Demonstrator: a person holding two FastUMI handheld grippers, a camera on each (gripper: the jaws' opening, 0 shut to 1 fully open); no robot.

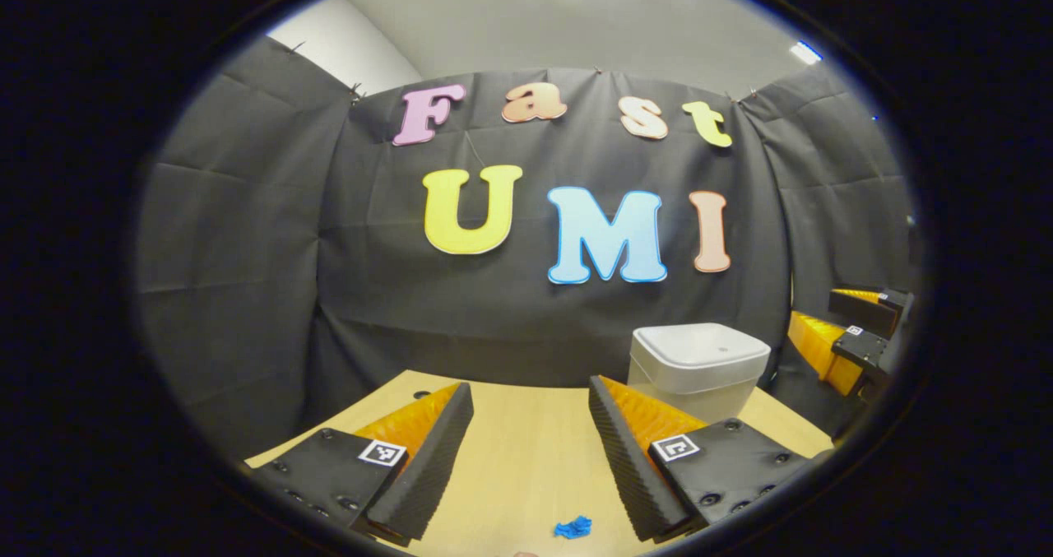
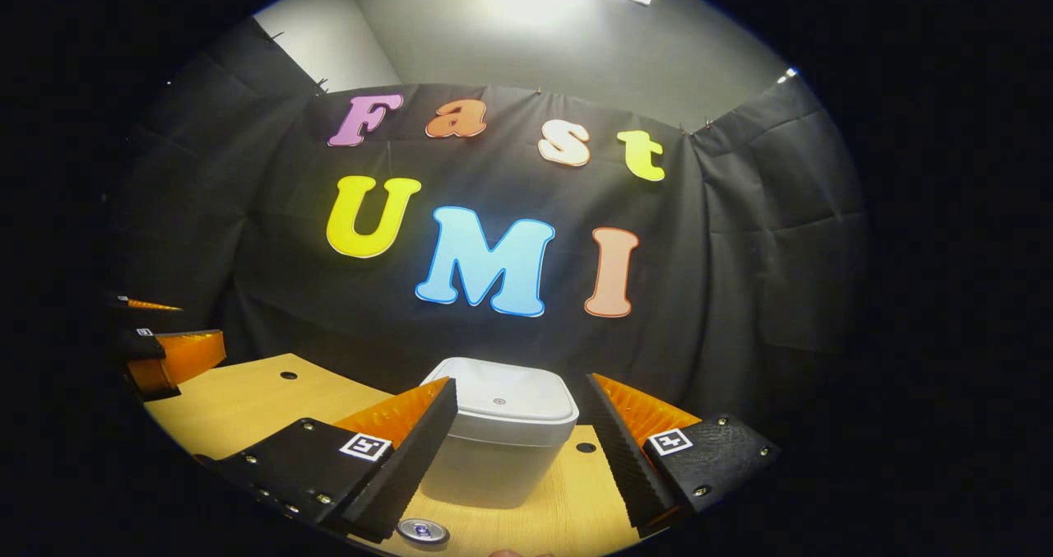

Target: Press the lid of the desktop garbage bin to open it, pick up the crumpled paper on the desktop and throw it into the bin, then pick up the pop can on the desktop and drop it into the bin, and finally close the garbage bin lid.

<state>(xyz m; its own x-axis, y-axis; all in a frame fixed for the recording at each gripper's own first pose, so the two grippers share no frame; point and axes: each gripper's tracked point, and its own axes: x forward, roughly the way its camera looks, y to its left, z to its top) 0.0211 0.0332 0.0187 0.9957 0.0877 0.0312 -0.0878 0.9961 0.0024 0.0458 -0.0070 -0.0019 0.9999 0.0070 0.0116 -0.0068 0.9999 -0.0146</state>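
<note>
In the left gripper view, the left claw [image 1: 531,450] gapes open over the wooden counter [image 1: 526,458], crumpled blue paper [image 1: 572,527] lying low between its fingers. The white bin [image 1: 698,365], lid shut, stands right. In the right gripper view, the right claw [image 2: 518,450] hangs open before it, the can [image 2: 422,531] just beside its left finger.

Bin [image 2: 502,433] on tabletop [image 2: 247,401] ahead of right tool [image 2: 520,450]; can [image 2: 422,530] just before it; paper [image 1: 573,527] below left tool [image 1: 531,458].

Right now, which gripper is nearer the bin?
Right. The right gripper faces the closed garbage bin head-on, fingers open to either side of it. The left gripper hangs back, the bin ahead on its right.
</note>
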